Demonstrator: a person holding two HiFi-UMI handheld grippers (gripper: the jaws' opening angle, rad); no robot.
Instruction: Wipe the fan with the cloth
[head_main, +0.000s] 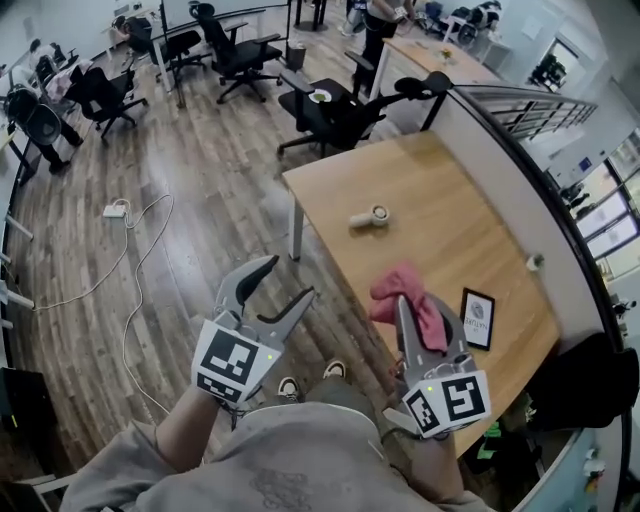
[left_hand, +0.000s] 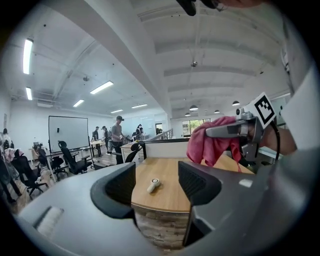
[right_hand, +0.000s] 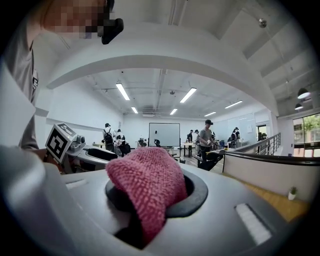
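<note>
Cloth (head_main: 385, 290) clenched in right tool (head_main: 405, 305), left tool (head_main: 290, 278) spread empty, fan (head_main: 370, 216) lying on table (head_main: 450, 190).

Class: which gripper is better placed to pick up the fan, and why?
Left gripper: jaws open and empty, aimed at the fan. The right gripper is shut on the cloth.
</note>
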